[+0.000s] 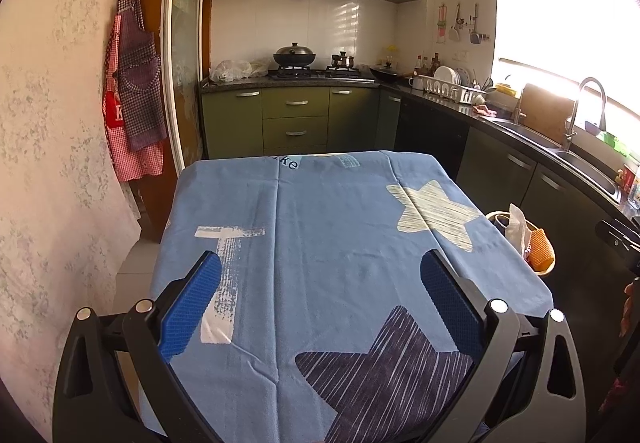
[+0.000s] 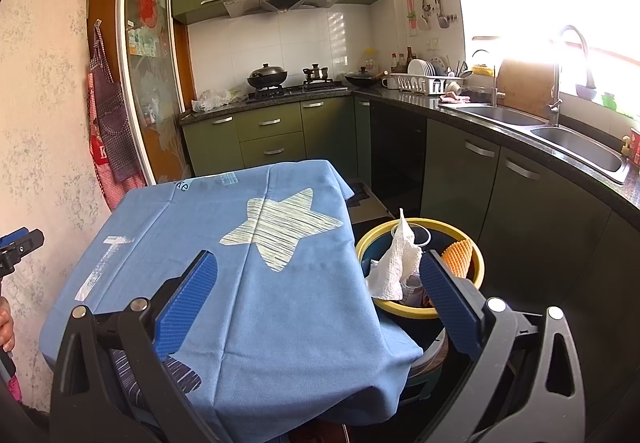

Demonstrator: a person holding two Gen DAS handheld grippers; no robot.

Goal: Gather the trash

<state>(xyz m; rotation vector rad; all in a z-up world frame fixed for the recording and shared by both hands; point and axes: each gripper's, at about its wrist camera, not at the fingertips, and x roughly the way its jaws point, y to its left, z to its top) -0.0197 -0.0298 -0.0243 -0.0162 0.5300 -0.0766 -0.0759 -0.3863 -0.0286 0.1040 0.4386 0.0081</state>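
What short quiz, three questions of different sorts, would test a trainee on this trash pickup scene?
1. True or false: trash lies on the blue tablecloth.
2. What sticks up from the yellow-rimmed bin? A) white paper towel B) a bottle C) a newspaper
3. Fill in: the right gripper and left gripper both have their fingers ____.

Key: 1 false; 2 A; 3 open.
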